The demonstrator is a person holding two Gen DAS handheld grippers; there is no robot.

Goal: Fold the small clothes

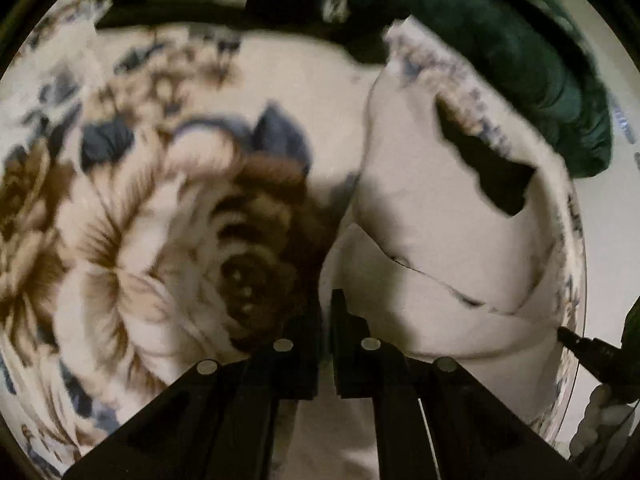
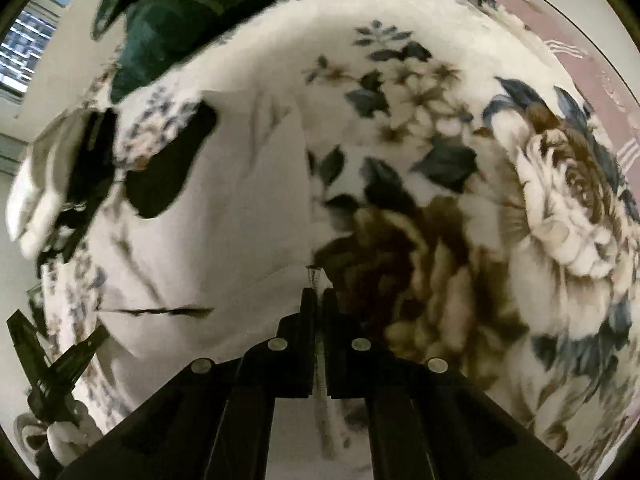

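A white garment [image 1: 432, 216] with a dark neck opening [image 1: 492, 168] is held up off a floral blanket [image 1: 132, 216]. My left gripper [image 1: 328, 300] is shut on the garment's lower edge; white cloth runs down between its fingers. In the right wrist view the same white garment [image 2: 224, 208] fills the left half, with its dark opening [image 2: 168, 172]. My right gripper [image 2: 318, 294] is shut on the garment's edge, with a strip of cloth showing between the fingers. The right gripper's tip shows at the right edge of the left view [image 1: 576, 342].
The blanket [image 2: 500, 200] with brown roses and blue leaves covers the surface. A dark green pillow [image 1: 520, 60] lies at the far side, also in the right view [image 2: 176, 12]. A pink sheet [image 2: 592, 60] borders the blanket. A window [image 2: 24, 52] is at upper left.
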